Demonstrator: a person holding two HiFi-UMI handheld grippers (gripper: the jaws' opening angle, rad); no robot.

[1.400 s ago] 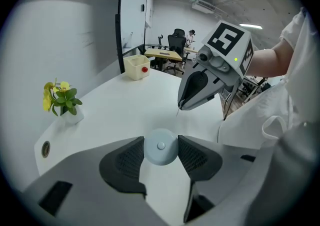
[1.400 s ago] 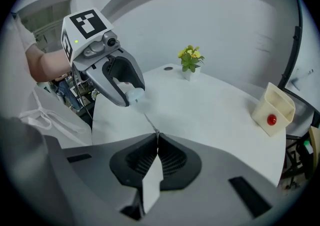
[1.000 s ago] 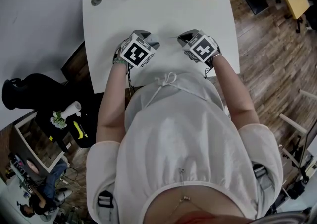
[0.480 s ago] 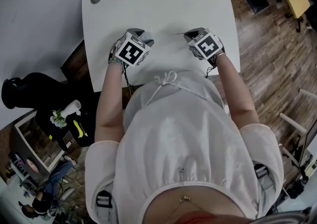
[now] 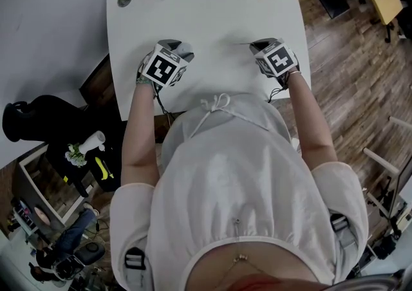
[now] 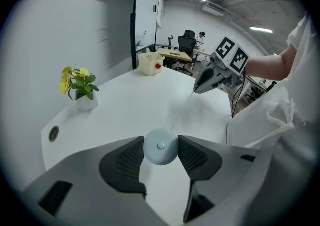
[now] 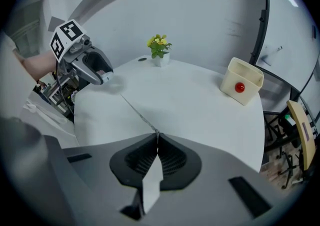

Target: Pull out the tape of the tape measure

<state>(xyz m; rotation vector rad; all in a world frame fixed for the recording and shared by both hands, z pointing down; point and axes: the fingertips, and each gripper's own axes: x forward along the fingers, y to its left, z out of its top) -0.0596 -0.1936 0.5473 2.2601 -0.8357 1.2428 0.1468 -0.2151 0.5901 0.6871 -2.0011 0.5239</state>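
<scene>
pale blue plastic, small and round: the tape measure [image 6: 160, 149] sits clamped between the pads of the left gripper [image 6: 160, 138], which anchors it just above the white table [image 5: 212, 6], or perhaps resting on it. the right gripper [image 7: 157, 139] has its jaws pinched together on the end of the tape [image 7: 136, 111], a thin strip stretched between the two. the grippers stand apart, likely so the tape feeds out straight instead of kinking.
</scene>
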